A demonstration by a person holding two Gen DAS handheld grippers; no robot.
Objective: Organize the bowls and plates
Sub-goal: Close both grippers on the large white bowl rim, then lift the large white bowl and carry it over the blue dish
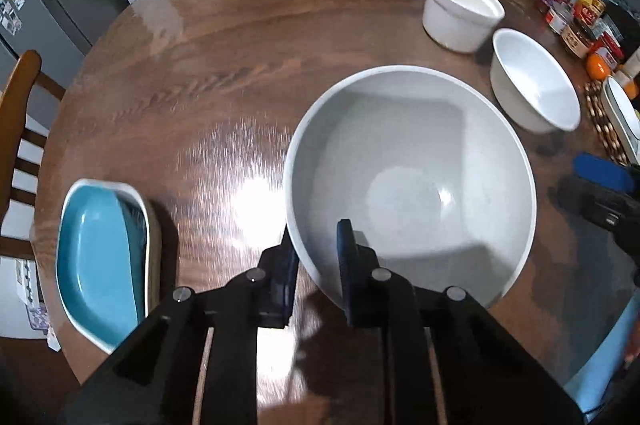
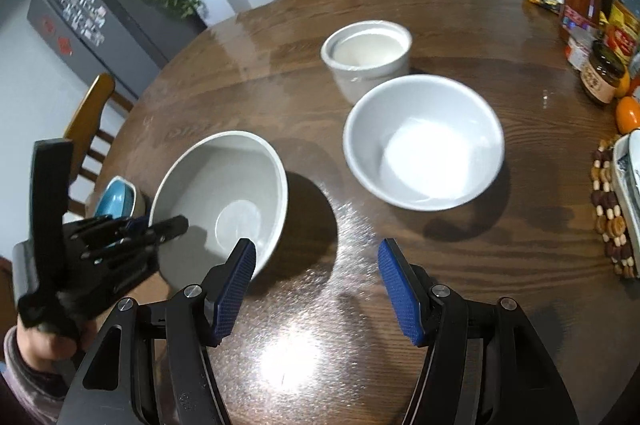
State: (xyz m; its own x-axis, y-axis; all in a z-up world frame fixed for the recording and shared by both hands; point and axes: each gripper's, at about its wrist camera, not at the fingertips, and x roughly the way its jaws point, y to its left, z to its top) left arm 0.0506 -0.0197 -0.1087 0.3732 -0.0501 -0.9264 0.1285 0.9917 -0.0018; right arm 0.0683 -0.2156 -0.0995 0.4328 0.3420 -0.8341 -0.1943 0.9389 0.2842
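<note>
- The left gripper [image 1: 318, 265] pinches the near rim of the large grey bowl [image 1: 412, 181], one finger inside the wall and one outside. Its shadow on the surface [image 1: 240, 25] suggests the bowl is tilted or partly lifted, though I cannot tell for sure.
- This bowl looks like glazed ceramic: stiff, likely heavy for a rim pinch, slick and chippable. Held at one edge it will probably want to swing down, so a deep bite on the rim seems wise.
- The right gripper [image 2: 316, 289] hangs over bare wood with its blue pads spread wide, holding nothing.
- Left of the grey bowl, near the surface's edge, sits a blue dish [image 1: 100, 261] with a pale rim; it looks shallow and equally fragile.
- Farther off stands a white bowl [image 2: 424, 141], upright and empty, apart from the grey one. Its thin rim offers the natural hold.
- Just behind it is a straight-walled white pot [image 2: 366, 59], seemingly thick and heavy; whether they touch I cannot tell. Its upright wall should grip more securely than a flared rim.
- Jars and bottles [image 2: 600, 65] crowd the far right.
</note>
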